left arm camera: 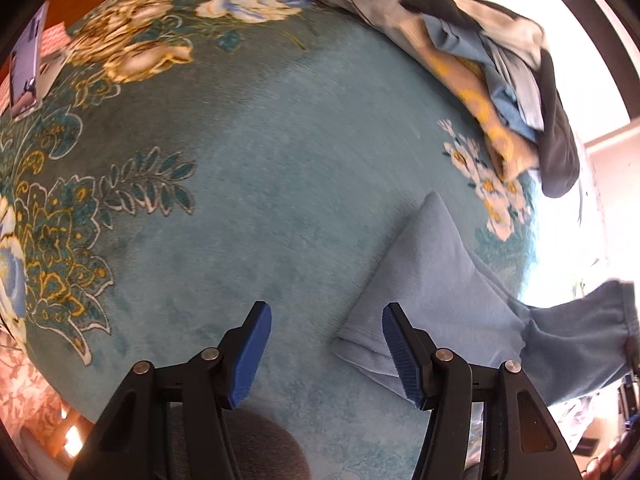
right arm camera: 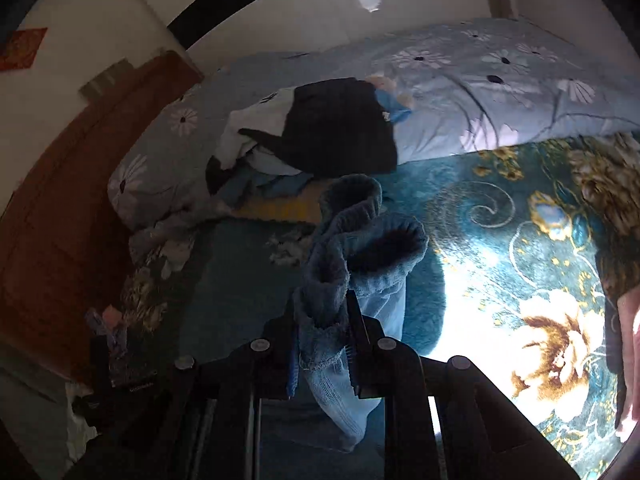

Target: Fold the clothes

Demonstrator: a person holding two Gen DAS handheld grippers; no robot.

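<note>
The right hand-held gripper (right arm camera: 322,344) clamps a light-blue fleece garment (right arm camera: 360,240); the left hand-held gripper (left arm camera: 326,354) gapes empty above the teal floral blanket (left arm camera: 248,168).

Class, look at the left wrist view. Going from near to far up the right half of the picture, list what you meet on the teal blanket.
Tool → light blue garment → white flower print → clothes pile

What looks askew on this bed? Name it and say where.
The light blue garment is not flat: one end lies on the teal blanket, the other hangs bunched in the shut right hand-held gripper. Behind, the pile of clothes is an unfolded jumble.
</note>
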